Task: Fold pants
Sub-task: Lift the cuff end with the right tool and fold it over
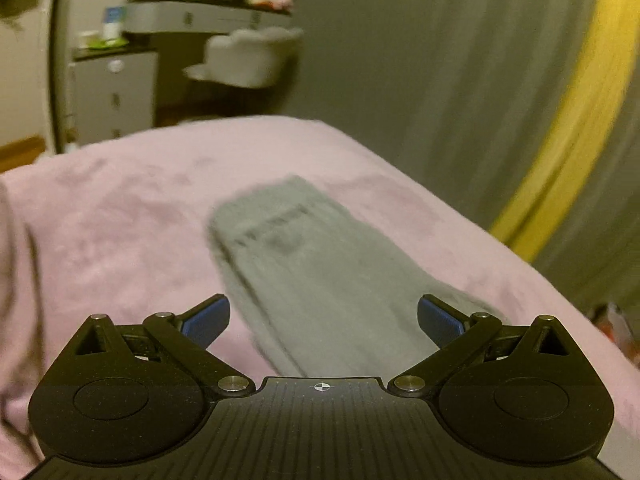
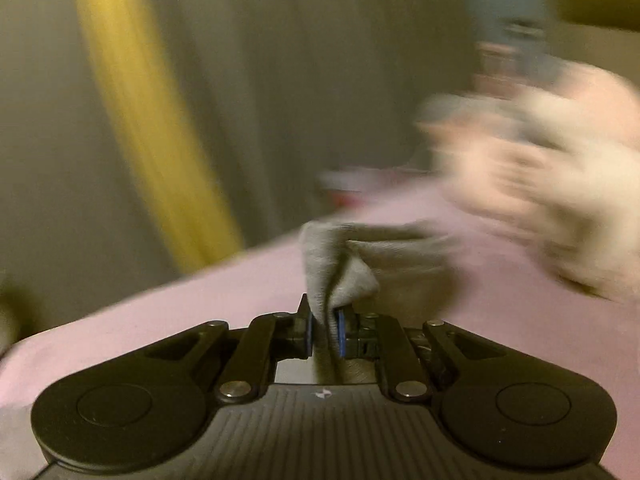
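Observation:
Grey pants (image 1: 316,264) lie lengthwise on a pink blanket (image 1: 120,216), with a back pocket showing at the far end. My left gripper (image 1: 323,320) is open and empty, its blue pads either side of the near part of the pants, above them. In the right wrist view my right gripper (image 2: 325,330) is shut on a bunched grey edge of the pants (image 2: 340,264), lifted a little off the pink blanket (image 2: 160,320). That view is blurred by motion.
Grey curtains with a yellow stripe (image 1: 568,128) hang behind the bed. A dresser (image 1: 116,92), a desk and a white chair (image 1: 248,56) stand at the far left. A blurred pale heap (image 2: 560,184) lies on the bed at right.

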`<state>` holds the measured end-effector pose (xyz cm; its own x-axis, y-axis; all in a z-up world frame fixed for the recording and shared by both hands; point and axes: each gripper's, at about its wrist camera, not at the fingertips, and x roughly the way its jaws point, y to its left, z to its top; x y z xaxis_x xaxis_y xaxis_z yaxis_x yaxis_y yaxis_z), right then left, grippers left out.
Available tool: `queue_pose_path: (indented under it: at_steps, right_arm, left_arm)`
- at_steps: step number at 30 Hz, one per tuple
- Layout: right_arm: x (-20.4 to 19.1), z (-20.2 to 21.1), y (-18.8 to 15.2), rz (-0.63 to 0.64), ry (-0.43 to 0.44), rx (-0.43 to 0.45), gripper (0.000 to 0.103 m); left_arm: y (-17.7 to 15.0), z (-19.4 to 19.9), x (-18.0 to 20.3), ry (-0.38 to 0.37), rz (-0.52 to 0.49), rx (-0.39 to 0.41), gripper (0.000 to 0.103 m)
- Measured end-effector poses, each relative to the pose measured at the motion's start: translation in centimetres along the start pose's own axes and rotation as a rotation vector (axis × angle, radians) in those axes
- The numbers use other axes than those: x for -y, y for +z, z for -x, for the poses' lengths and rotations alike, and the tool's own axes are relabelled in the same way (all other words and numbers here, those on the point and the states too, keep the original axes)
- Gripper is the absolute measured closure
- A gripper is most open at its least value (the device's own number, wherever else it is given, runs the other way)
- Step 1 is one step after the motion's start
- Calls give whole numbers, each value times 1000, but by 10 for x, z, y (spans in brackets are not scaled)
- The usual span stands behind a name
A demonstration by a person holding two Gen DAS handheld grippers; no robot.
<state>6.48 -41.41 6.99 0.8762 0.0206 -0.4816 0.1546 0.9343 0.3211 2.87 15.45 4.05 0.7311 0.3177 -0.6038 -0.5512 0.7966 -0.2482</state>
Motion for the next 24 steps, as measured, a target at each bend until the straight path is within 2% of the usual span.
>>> queue_pose_path:
  at_steps: [3, 5, 6, 8, 10, 11, 12, 14, 16, 20, 22, 24]
  right_arm:
    - [-84, -3, -23, 195, 238, -52, 92]
    - [-122, -14, -53, 273, 341, -114, 92]
    - [-137, -24, -73, 295, 376, -175, 92]
    - [-158, -50, -113, 336, 383, -328, 91]
    - [-170, -79, -154, 374, 340, -507, 91]
    - [-171, -83, -166, 371, 332, -540, 90]
    - [-172, -79, -172, 383, 321, -505, 90]
    - [-177, -75, -171, 418, 319, -490, 90]
    - [-175, -72, -165, 382, 326, -506, 90]
    - [-169, -63, -160, 323, 408, -568, 74]
    - [-164, -59, -154, 228, 512, -629, 72]
    - [-146, -53, -142, 89, 527, -605, 67]
  left_arm:
    - [-19, -3, 25, -84, -68, -12, 0]
    - [-33, -4, 38, -138, -107, -13, 0]
    - [-41, -4, 45, -161, -126, -9, 0]
    - [-55, -10, 52, -192, -158, -13, 0]
    - [-64, -20, 58, -200, -180, -91, 0]
    - [-65, -26, 61, -201, -187, -128, 0]
    - [-66, -31, 64, -192, -195, -156, 0]
    - [-65, -40, 64, -170, -186, -186, 0]
    - [-66, -48, 62, -175, -175, -194, 0]
    - [-69, -50, 64, -179, -205, -213, 0]
    - [-69, -49, 64, -181, -212, -211, 0]
    - [-69, -49, 64, -181, -214, -214, 0]
